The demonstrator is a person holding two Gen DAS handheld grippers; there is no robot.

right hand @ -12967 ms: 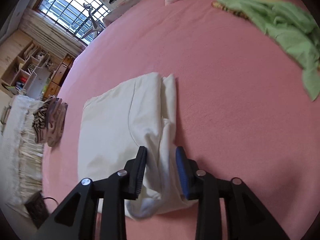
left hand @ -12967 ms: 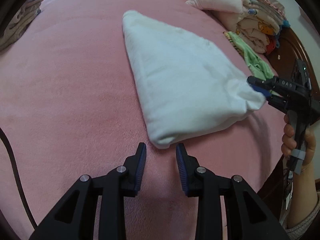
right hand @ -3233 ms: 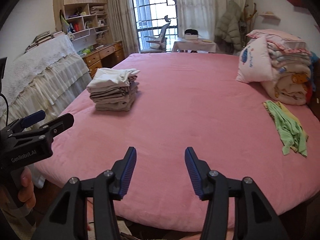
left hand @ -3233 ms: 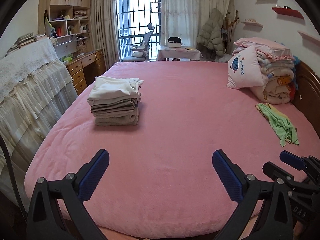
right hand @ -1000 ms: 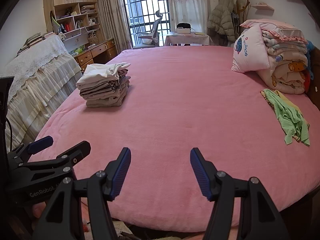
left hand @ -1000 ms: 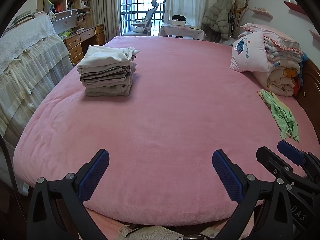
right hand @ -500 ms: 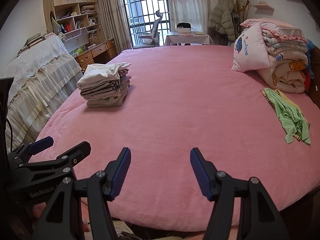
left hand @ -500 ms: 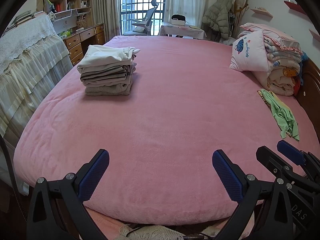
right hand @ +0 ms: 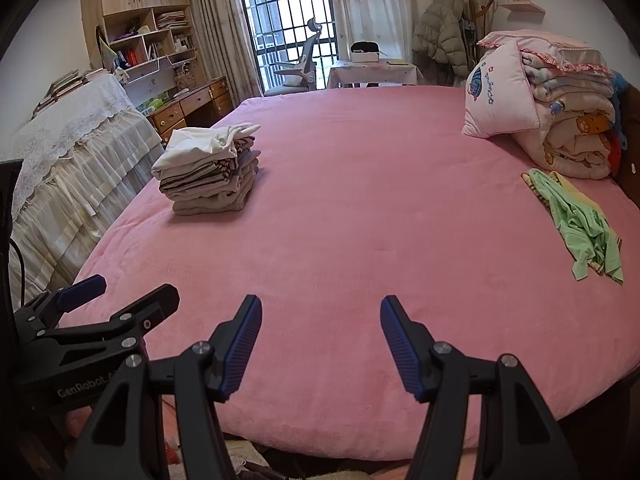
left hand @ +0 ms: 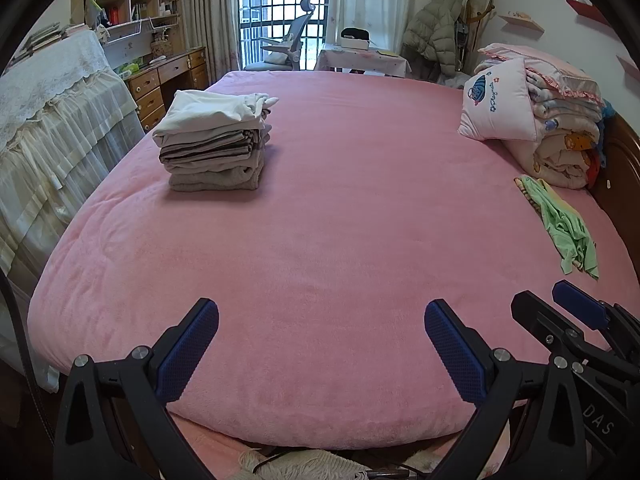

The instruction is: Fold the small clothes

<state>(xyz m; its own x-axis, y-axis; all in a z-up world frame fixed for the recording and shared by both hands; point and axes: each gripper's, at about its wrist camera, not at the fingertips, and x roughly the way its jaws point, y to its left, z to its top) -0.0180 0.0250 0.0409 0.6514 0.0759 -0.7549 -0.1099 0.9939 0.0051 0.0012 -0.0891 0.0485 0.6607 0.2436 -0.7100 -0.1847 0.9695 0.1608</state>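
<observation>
Pink bedding (left hand: pixel 340 216) is lying bare in front of you, since the white garment you were folding on it earlier is now topping the folded stack (left hand: pixel 214 148) at far left. Your left gripper (left hand: pixel 322 344) and right gripper (right hand: pixel 320 340) are both standing apart, gripping nothing. The green garment (right hand: pixel 580 228), crumpled near the pillow pile (right hand: pixel 560 100), is waiting as the next piece.

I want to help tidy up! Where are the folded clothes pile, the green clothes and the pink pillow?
folded clothes pile (left hand: pixel 212 148): left wrist view, middle of its front side.
green clothes (right hand: pixel 580 228): right wrist view, middle of the crumpled cloth.
pink pillow (left hand: pixel 498 102): left wrist view, its front face.
</observation>
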